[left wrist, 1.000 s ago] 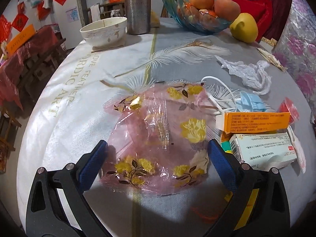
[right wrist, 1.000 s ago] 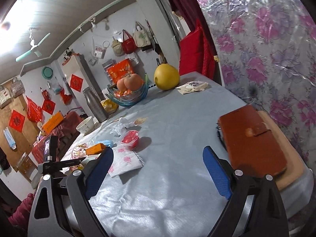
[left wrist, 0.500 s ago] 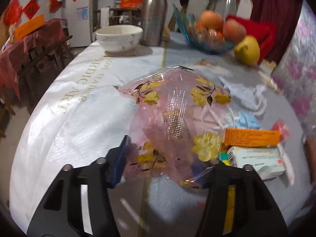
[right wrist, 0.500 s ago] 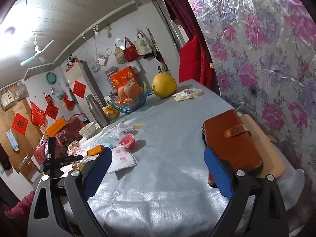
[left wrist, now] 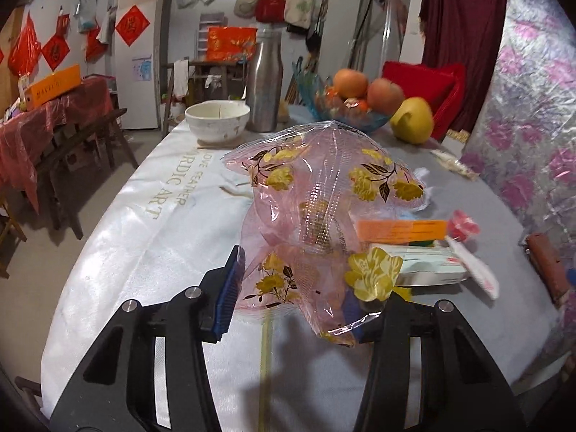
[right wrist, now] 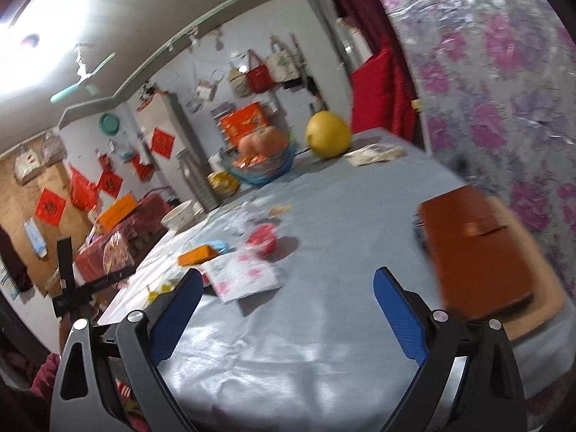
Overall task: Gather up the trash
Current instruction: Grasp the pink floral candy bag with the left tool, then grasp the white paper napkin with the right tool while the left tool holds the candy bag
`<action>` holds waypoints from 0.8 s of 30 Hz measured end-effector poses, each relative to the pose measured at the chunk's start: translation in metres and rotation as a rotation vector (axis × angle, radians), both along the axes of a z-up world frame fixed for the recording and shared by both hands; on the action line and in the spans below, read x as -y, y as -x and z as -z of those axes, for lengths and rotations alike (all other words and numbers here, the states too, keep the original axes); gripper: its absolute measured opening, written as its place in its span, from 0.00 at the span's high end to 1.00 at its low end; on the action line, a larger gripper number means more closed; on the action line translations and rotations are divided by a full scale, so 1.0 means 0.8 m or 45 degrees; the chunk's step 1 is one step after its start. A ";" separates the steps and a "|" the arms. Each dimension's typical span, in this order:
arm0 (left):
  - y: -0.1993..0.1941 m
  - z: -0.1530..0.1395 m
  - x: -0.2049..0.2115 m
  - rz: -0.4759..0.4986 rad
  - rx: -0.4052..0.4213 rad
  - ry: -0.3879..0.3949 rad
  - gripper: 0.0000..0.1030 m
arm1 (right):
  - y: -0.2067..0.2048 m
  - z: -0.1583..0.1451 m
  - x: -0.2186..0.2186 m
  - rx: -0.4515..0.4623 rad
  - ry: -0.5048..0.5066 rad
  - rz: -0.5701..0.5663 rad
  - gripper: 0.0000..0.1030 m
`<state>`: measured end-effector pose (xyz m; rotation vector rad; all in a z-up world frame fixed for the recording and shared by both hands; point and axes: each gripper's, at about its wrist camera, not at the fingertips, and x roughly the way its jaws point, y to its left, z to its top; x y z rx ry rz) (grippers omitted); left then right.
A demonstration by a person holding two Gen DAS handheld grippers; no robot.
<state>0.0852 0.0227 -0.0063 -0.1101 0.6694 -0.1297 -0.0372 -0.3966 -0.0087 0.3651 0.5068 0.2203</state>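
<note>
A pink see-through plastic bag (left wrist: 324,194) printed with yellow flowers hangs bunched up above the round table (left wrist: 151,237). My left gripper (left wrist: 291,288) is shut on its lower part, both blue pads pressing into the film. Behind the bag lie an orange box (left wrist: 401,229), a white box (left wrist: 428,266) and a red wrapper (left wrist: 464,225). In the right wrist view my right gripper (right wrist: 288,277) stands open over bare grey cloth, holding nothing. Just ahead of it lie a flowered tissue pack (right wrist: 244,275), the orange box (right wrist: 198,255) and the red wrapper (right wrist: 262,239). At far left the bag (right wrist: 115,252) shows again.
At the back of the table stand a white bowl (left wrist: 217,118), a steel flask (left wrist: 264,86), a blue glass fruit bowl (left wrist: 345,115) and a yellow pomelo (left wrist: 412,120). A brown wallet (right wrist: 475,248) lies on a board at the right edge, beside the flowered wall covering.
My left gripper went from wide open around the flat bag to shut on it, then rose, pulling the bag up off the cloth. The right gripper stayed open, its view shifting slightly.
</note>
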 end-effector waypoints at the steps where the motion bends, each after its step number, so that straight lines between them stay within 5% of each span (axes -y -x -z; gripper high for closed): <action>1: 0.001 -0.002 -0.001 0.002 0.004 0.004 0.52 | -0.005 0.001 -0.008 -0.009 0.004 -0.019 0.09; 11: 0.020 -0.001 -0.024 0.001 0.016 0.079 0.52 | -0.054 0.024 -0.082 -0.145 0.123 -0.125 0.09; 16: 0.029 -0.001 -0.034 -0.013 0.035 0.063 0.52 | -0.082 0.024 -0.133 -0.168 0.372 -0.128 0.12; 24: 0.039 0.004 -0.053 -0.024 0.045 0.075 0.52 | -0.128 0.047 -0.195 -0.254 0.671 -0.214 0.31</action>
